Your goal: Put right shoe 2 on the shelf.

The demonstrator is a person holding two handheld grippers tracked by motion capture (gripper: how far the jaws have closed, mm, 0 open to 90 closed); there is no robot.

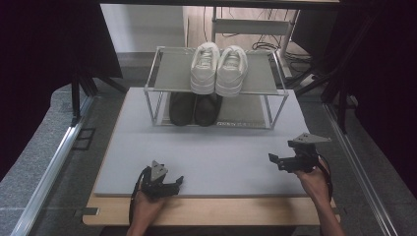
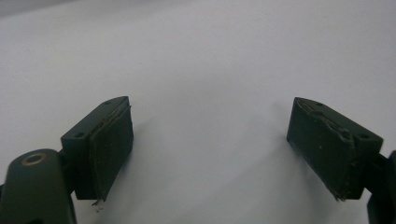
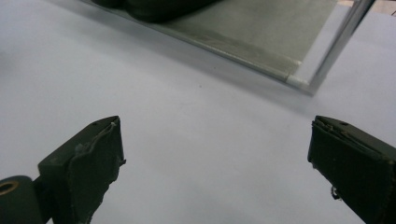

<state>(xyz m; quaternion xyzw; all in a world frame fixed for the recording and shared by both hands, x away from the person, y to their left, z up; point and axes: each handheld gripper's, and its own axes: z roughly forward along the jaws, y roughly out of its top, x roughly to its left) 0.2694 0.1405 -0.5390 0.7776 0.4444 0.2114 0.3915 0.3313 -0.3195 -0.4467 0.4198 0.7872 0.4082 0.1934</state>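
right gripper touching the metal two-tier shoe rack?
Apart. In the high view, the right gripper sits well short of the metal two-tier shoe rack, with bare grey mat between. The right gripper view shows its open jaws holding nothing.

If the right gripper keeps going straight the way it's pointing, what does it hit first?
Probably the grey mat, since the right gripper tilts down at it with open, empty jaws. Kept level instead, it would likely reach the shoe rack's front corner; depth is hard to judge.
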